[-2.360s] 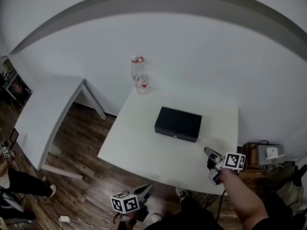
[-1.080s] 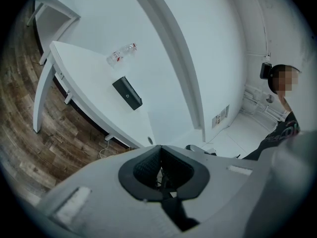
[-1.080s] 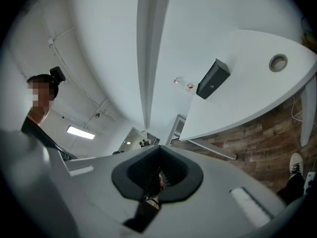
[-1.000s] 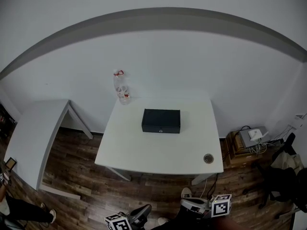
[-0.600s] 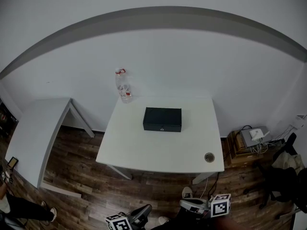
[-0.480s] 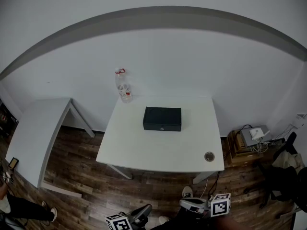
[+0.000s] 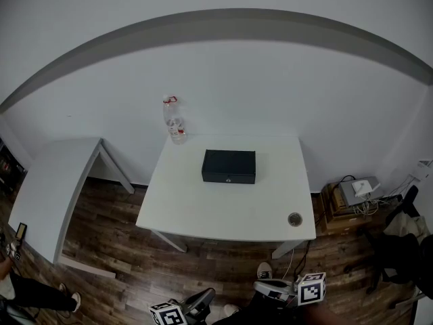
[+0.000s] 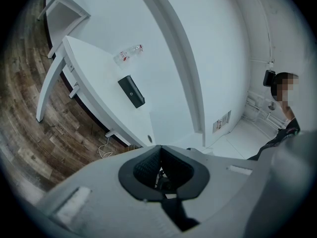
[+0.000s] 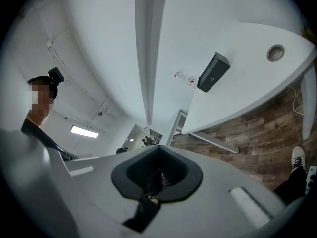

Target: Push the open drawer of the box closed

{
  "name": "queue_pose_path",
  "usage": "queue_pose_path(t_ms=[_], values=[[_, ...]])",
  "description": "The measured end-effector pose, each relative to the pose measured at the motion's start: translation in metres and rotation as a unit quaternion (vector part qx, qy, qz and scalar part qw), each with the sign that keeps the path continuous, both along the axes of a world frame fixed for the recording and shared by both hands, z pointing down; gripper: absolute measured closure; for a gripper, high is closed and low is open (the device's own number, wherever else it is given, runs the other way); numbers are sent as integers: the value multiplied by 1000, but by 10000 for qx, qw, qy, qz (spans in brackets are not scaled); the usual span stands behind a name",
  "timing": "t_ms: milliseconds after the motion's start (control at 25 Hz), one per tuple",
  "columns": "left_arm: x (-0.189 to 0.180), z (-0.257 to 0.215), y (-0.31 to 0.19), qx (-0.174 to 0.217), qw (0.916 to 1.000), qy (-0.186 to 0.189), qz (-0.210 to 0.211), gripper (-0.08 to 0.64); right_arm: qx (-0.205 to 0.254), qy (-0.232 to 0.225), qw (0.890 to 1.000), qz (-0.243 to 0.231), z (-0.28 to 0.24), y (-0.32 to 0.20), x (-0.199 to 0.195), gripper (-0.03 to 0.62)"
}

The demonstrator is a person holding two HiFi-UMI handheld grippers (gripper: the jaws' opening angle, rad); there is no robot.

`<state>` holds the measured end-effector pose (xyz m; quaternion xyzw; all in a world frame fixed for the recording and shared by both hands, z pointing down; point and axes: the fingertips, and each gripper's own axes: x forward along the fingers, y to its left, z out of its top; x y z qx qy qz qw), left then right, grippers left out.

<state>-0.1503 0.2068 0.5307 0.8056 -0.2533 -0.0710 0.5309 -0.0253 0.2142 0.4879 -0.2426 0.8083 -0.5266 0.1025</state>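
The black box (image 7: pixel 229 166) sits on the white table (image 7: pixel 203 215), towards its back. Its front face looks flush, with no drawer sticking out. The box also shows far off in the left gripper view (image 8: pixel 131 90) and in the right gripper view (image 9: pixel 213 72). My left gripper (image 7: pixel 206 294) and right gripper (image 7: pixel 261 288) hang low at the bottom of the head view, over the wooden floor and well short of the table. In their own views the left gripper (image 8: pixel 159 168) and right gripper (image 9: pixel 157 173) are both shut with nothing between the jaws.
A clear plastic bottle (image 7: pixel 174 124) stands at the table's back left corner. A round cable hole (image 7: pixel 294 219) is near its front right corner. A second white table (image 7: pixel 54 181) stands to the left. Boxes and cables (image 7: pixel 355 193) lie on the floor at right.
Since the earliest frame I have stepped back: the right gripper has left the table's front right corner, and both grippers now hang over the floor. Over the last second almost nothing moved.
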Motion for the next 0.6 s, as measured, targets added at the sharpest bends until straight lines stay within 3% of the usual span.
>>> queue_pose_path(t_ms=[600], values=[[-5,2,4,-38,9999,15,-134,558,-63,-34,10000,-59,4,4,-1,591]])
